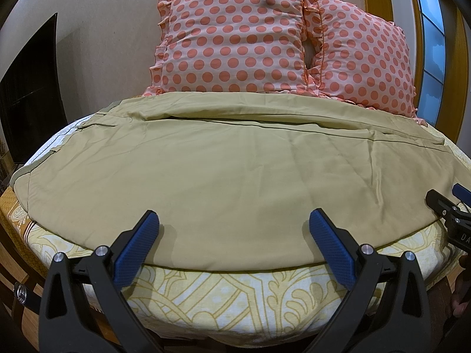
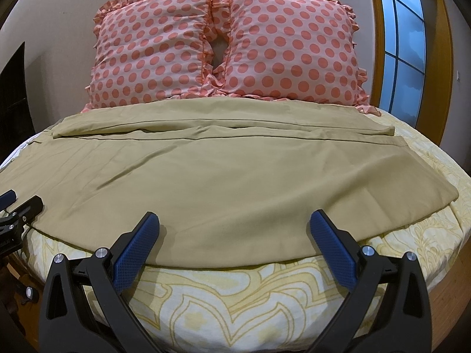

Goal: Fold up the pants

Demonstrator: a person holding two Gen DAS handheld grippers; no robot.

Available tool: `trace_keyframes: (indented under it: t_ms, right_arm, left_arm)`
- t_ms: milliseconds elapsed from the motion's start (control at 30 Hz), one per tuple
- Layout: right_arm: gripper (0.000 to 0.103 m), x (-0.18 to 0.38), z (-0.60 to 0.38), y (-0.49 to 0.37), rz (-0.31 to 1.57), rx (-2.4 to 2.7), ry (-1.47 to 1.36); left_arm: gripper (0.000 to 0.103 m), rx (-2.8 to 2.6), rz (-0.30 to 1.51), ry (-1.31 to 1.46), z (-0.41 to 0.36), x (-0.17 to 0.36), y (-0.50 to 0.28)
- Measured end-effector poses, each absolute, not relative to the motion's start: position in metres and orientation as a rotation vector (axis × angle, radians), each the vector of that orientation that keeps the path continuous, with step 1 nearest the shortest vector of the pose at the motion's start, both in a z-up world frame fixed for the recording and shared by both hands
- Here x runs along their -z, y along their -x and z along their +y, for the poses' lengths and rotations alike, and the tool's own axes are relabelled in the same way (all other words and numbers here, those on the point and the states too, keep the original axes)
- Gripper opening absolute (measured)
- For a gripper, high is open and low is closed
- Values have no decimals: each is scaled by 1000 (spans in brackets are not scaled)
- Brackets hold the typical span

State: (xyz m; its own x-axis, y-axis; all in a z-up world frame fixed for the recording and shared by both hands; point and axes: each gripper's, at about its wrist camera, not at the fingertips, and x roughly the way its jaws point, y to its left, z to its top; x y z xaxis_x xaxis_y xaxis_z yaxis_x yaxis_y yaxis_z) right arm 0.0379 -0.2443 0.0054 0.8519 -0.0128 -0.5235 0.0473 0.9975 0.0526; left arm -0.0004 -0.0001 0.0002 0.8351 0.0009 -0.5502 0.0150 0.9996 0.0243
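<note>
Khaki pants (image 1: pixel 229 170) lie spread flat across the bed, waist end to the left and leg cuffs to the right, one leg lying beyond the other. They also show in the right wrist view (image 2: pixel 206 173). My left gripper (image 1: pixel 234 220) is open and empty, hovering at the pants' near edge. My right gripper (image 2: pixel 234 220) is open and empty at the near edge further right. The right gripper also shows at the right edge of the left wrist view (image 1: pixel 447 203). The left gripper shows at the left edge of the right wrist view (image 2: pixel 20 206).
A yellow patterned bedsheet (image 1: pixel 235 300) covers the bed (image 2: pixel 235 300). Two pink polka-dot pillows (image 1: pixel 235 41) (image 2: pixel 288 47) stand against the wall behind the pants. A window (image 2: pixel 403 47) is at the right. A dark panel (image 1: pixel 29 88) is at the left.
</note>
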Motion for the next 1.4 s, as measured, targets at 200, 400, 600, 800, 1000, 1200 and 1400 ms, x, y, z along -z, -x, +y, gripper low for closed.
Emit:
trace_keyframes:
  t_ms: [200, 400, 600, 800, 1000, 1200, 1400]
  right_arm:
    - [102, -5, -244, -37, 551, 32, -64]
    - [102, -8, -246, -40, 572, 18, -61]
    - [102, -9, -249, -41, 582, -13, -52]
    - [102, -19, -268, -59, 671, -60, -63]
    - [102, -58, -366, -156, 680, 121, -352]
    - [71, -38, -458, -312, 846, 401, -602]
    - [68, -7, -488, -399, 907, 607, -625]
  left_arm:
    - [101, 8, 583, -28, 0, 0, 0]
    - [101, 19, 606, -31, 3, -6, -1]
    - [101, 43, 638, -41, 1, -8, -10]
    - [101, 70, 692, -51, 6, -11, -13]
    - [101, 1, 642, -11, 33, -48, -40]
    - [101, -51, 611, -1, 44, -63, -78]
    - [101, -48, 616, 0, 49, -60, -103]
